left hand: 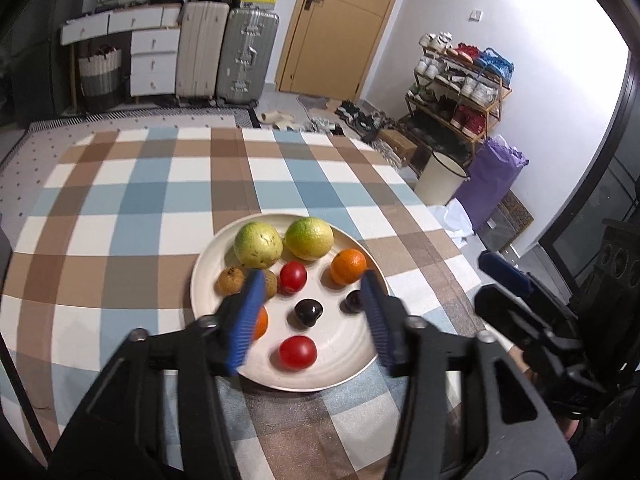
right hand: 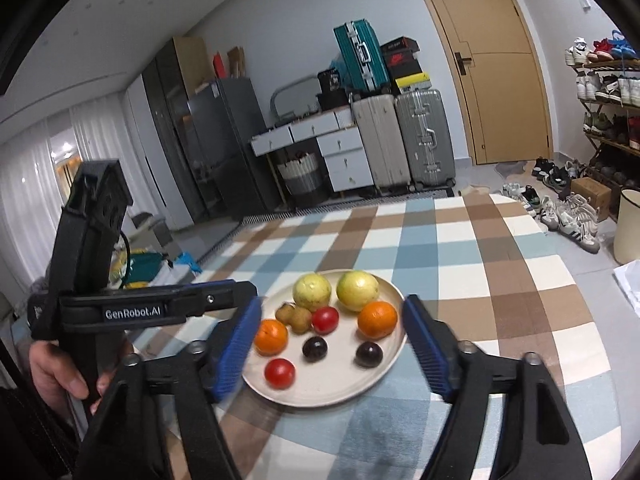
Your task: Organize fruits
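Note:
A cream plate (left hand: 344,344) on the checked tablecloth holds two yellow-green round fruits (left hand: 258,244), two oranges (left hand: 348,266), two red tomatoes (left hand: 297,353), two dark plums (left hand: 308,312) and small brown fruits (left hand: 230,281). My left gripper (left hand: 314,280) hovers open above the plate's near half with nothing between its blue pads; its left finger hides part of one orange. My right gripper (right hand: 333,304) is also open and empty, above the same plate (right hand: 320,388), framing the fruits. In the left wrist view, the right gripper's fingers (left hand: 504,272) appear to the plate's right.
A hand (right hand: 52,372) holds the left gripper's handle at the table's left edge. The checked tablecloth (left hand: 140,208) stretches beyond the plate. Off the table stand suitcases (left hand: 248,56), a drawer unit (left hand: 154,60), a shoe rack (left hand: 460,88) and a cream bin (left hand: 440,178).

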